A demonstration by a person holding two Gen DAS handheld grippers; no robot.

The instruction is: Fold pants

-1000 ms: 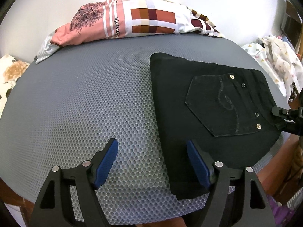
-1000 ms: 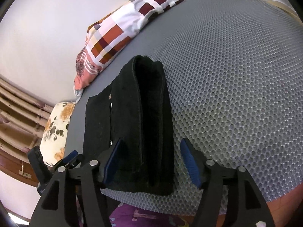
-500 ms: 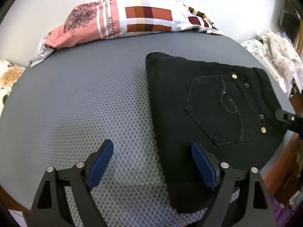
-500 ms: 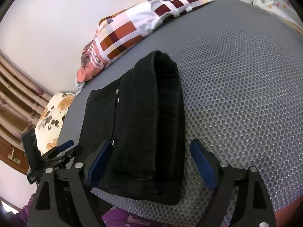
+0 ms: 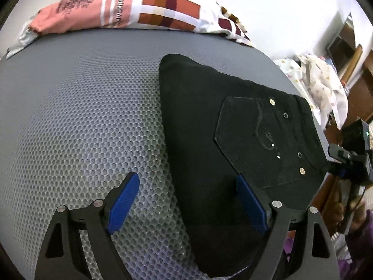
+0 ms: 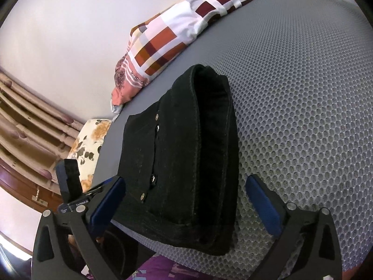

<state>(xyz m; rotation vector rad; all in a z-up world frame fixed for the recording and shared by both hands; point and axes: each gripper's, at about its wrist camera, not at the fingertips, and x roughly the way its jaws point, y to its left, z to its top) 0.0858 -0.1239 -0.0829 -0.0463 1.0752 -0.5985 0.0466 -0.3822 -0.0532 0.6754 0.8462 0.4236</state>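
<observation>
Black folded jeans (image 5: pixel 233 144) overhang the grey mesh surface (image 5: pixel 81 128) edge; both tongs, left (image 5: pixel 188 200) and right (image 6: pixel 184 204), gape empty—a careless nudge could tip them off.

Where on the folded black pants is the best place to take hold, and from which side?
Probably the thick rounded fold of the pants, taken from the near edge facing the right tool: its open fingers already straddle that stacked end.
</observation>
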